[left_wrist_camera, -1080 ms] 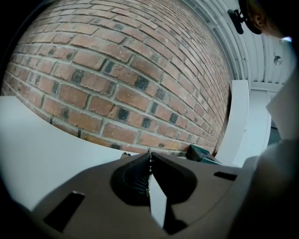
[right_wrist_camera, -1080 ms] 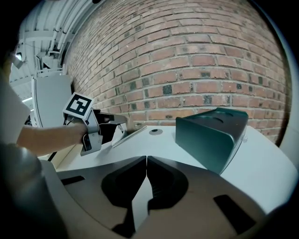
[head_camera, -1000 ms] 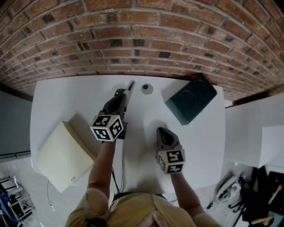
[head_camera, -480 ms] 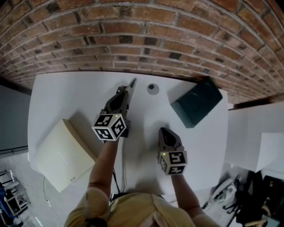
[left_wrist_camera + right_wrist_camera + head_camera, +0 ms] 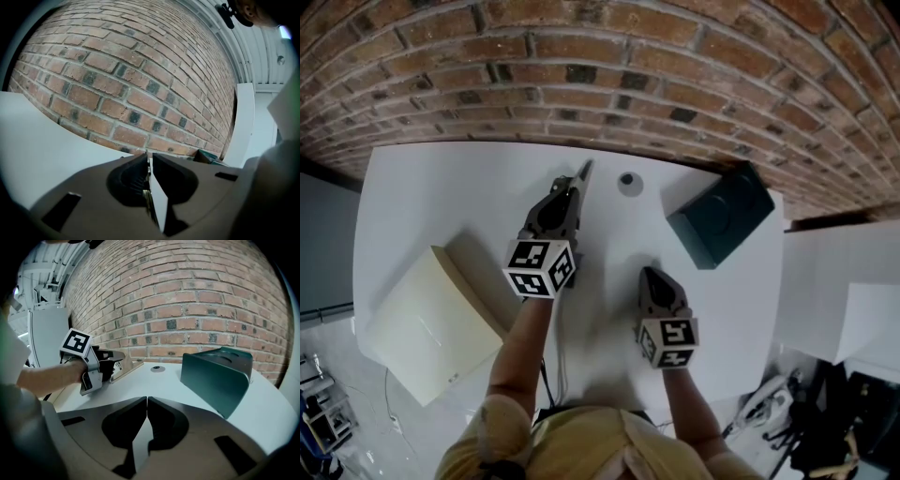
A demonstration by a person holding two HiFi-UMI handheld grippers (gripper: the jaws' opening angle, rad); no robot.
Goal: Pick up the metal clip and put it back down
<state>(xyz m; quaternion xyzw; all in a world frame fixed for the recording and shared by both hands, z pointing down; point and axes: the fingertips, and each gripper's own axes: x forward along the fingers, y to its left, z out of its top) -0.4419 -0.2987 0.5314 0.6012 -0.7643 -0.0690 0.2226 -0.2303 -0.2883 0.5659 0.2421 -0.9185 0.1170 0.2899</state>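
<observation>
Left gripper [image 5: 571,197] pinches metal clip [image 5: 583,173] near far edge of table [image 5: 441,187]; right gripper [image 5: 650,274] closed, empty.

No word, number or brand name can be read anywhere. Only black-and-white square code patterns are seen, printed on the faces of the cube [image 5: 539,268] of the left gripper [image 5: 571,194] and the cube [image 5: 667,340] of the right gripper [image 5: 650,275] — patterns, not legible text.
</observation>
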